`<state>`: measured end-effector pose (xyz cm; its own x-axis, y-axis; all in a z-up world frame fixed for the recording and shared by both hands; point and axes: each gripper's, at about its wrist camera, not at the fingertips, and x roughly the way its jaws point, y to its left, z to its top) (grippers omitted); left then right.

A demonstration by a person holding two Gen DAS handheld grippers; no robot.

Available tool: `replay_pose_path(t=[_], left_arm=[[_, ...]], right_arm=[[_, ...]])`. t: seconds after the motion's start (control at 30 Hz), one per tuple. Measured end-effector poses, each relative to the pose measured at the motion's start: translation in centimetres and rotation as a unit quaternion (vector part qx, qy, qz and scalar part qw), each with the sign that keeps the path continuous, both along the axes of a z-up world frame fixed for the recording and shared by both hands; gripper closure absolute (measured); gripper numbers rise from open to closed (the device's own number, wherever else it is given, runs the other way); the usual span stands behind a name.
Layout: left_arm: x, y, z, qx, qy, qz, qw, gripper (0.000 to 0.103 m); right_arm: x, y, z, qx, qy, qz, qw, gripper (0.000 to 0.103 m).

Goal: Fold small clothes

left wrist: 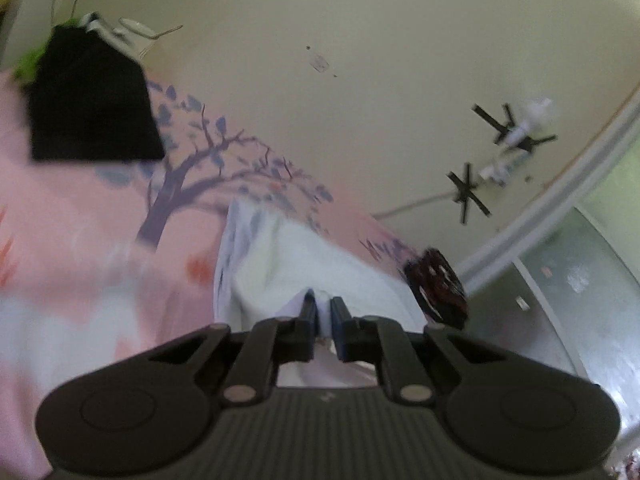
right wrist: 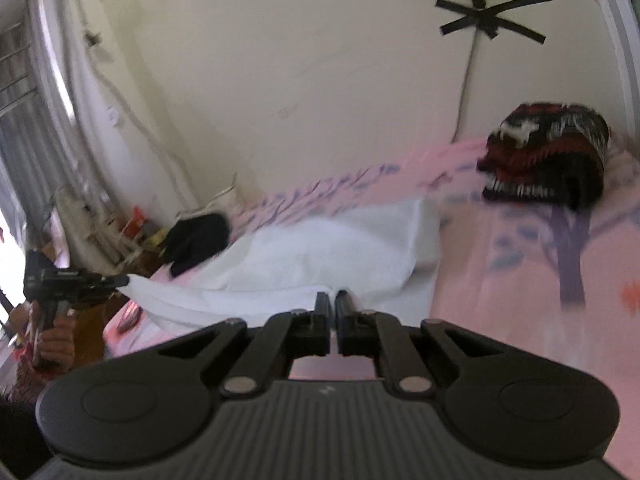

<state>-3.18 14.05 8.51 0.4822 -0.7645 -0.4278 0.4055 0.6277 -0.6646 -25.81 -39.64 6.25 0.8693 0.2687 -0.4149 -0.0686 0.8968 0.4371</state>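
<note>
A white garment [left wrist: 288, 256] lies stretched over a pink bedsheet [left wrist: 80, 220] with a purple tree print. My left gripper [left wrist: 323, 305] is shut on one edge of the garment and holds it up. In the right wrist view the garment [right wrist: 328, 248] spreads ahead, and my right gripper [right wrist: 333, 298] is shut on its near edge. The left gripper [right wrist: 116, 280] shows at the far left, pinching a corner of the cloth.
A black folded garment [left wrist: 92, 100] lies at the far left of the bed, also in the right wrist view [right wrist: 196, 240]. A red, black and white knitted item [right wrist: 548, 156] sits by the cream wall [left wrist: 360, 60]. Black tape crosses [right wrist: 492, 20] hold a cable and socket.
</note>
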Motion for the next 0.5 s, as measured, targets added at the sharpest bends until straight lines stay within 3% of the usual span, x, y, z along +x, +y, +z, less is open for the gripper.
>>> replay_pose_path(t=[0.1,0.13,0.17,0.23,0.33,0.5], left_arm=[[5.3,-2.5,-0.2,0.023,0.024,0.020,0.9992,0.091],[6.7,-3.3,-0.5,0.043,0.035,0.034,0.9979,0.077],[7.8,-4.2,-0.8,0.073,0.040,0.049,0.9953,0.057],[8.2,-4.5,-1.3,0.095,0.026,0.073,0.9925,0.048],[7.4,-3.1,-2.9,0.103,0.015,0.065,0.9924,0.037],[5.3,-2.9,-5.3,0.125,0.014,0.025,0.9917,0.038]], right_arm=[[5.8,-1.3,-0.5,-0.002,0.021,-0.029,0.999,0.102],[7.4,-1.8,-0.9,-0.010,0.031,-0.045,0.998,0.100],[9.1,-2.3,-1.5,-0.018,0.043,-0.066,0.997,0.085],[10.4,-3.1,-2.3,-0.026,0.055,-0.108,0.992,0.044],[9.2,-3.3,-3.1,-0.024,0.047,-0.096,0.994,0.045],[6.6,-0.2,-4.7,-0.068,0.059,-0.061,0.994,0.046]])
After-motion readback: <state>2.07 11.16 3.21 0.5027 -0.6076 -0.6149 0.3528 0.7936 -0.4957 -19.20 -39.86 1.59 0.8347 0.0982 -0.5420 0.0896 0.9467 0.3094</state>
